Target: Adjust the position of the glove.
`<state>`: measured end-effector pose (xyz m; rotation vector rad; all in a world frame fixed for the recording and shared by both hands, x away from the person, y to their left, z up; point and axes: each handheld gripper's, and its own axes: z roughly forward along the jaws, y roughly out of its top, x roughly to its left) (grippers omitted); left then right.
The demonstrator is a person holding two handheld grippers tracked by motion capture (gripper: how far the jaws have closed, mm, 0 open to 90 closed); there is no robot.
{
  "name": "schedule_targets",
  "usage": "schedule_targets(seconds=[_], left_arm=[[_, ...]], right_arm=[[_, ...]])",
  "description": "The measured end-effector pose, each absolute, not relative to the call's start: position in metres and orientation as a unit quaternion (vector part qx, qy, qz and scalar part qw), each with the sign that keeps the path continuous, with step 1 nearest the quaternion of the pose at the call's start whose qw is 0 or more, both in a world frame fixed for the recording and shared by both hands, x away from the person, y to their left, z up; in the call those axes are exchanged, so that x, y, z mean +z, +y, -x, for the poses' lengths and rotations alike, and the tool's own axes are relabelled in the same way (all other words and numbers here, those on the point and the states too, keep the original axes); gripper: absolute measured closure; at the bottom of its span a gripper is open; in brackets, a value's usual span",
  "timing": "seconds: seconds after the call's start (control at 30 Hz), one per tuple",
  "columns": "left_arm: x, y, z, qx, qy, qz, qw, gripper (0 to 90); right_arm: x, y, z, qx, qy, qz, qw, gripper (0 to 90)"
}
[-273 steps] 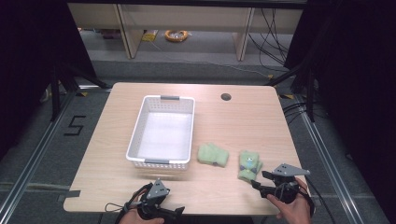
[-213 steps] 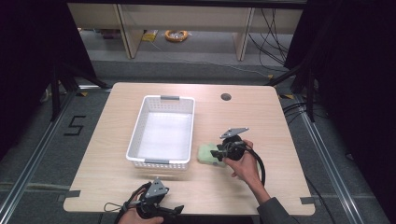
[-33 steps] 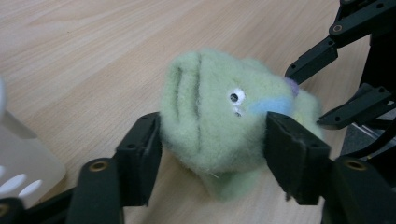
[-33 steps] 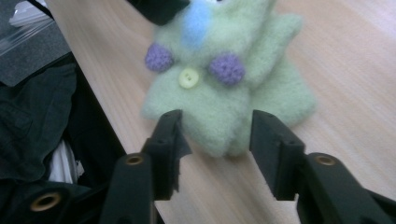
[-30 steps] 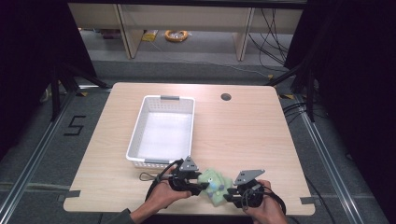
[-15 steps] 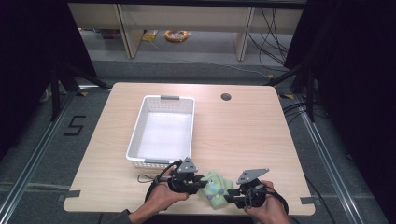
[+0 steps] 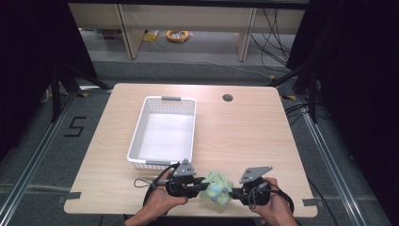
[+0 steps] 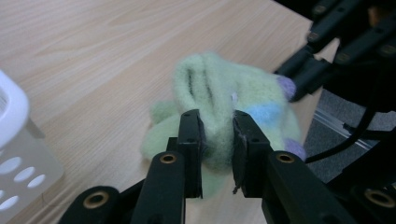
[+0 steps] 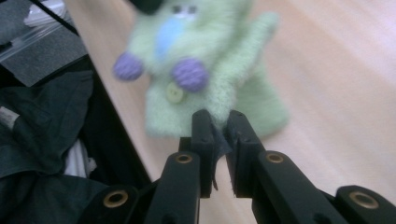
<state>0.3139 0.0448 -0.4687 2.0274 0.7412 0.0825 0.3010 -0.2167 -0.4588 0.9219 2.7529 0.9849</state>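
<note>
A fuzzy green sock point(image 7: 215, 184) with purple and blue spots is held between both grippers at the table's front edge. In the high view my left gripper point(image 7: 203, 185) meets it from the left and my right gripper point(image 7: 229, 192) from the right. In the left gripper view the left gripper point(image 8: 216, 135) is shut on a thick fold of the green sock point(image 8: 210, 88). In the right gripper view the right gripper point(image 9: 218, 128) pinches the near edge of the sock point(image 9: 205, 46), which carries a small button. Whether a second green piece is bundled in I cannot tell.
A white perforated basket point(image 7: 136, 141) stands just behind the left hand, its near rim close to the left gripper. A round cable hole point(image 7: 227, 98) sits at the table's far side. Bare tabletop point(image 7: 244, 136) stretches to the right of the basket. The table's front edge lies directly under the hands.
Two green pieces lay right of the basket; the right gripper reached for them. Now the green bundle is at the front edge with both grippers on it. Little moved in the last second.
</note>
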Motion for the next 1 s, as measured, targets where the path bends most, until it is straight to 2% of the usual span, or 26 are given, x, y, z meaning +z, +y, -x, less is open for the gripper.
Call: schedule_targets(seconds=[0.13, 0.43, 0.7, 0.9, 0.93, 0.97, 1.0], left_arm=[[-0.468, 0.044, -0.303, 0.038, 0.308, -0.82, 0.482, 74.7], [-0.485, 0.048, -0.3, 0.0, 0.355, -0.799, 0.484, 74.7], [-0.495, 0.047, -0.295, -0.006, 0.376, -0.796, 0.474, 72.6], [-0.494, 0.048, -0.293, -0.004, 0.373, -0.797, 0.475, 64.3], [-0.494, 0.05, -0.293, -0.003, 0.378, -0.795, 0.475, 58.4], [-0.493, 0.051, -0.292, -0.007, 0.382, -0.794, 0.472, 58.4], [-0.493, 0.053, -0.293, -0.011, 0.384, -0.793, 0.473, 55.9]], right_arm=[[-0.455, -0.217, -0.312, 0.303, 0.904, -0.3, 0.037, 83.5], [-0.455, -0.209, -0.348, 0.259, 0.937, -0.235, -0.004, 83.4], [-0.462, -0.205, -0.359, 0.246, 0.942, -0.229, -0.009, 82.4], [-0.465, -0.208, -0.358, 0.247, 0.934, -0.257, 0.005, 75.4], [-0.464, -0.211, -0.357, 0.253, 0.931, -0.265, 0.012, 72.3], [-0.464, -0.211, -0.357, 0.253, 0.931, -0.265, 0.012, 72.3], [-0.462, -0.214, -0.354, 0.254, 0.927, -0.276, 0.014, 68.0]])
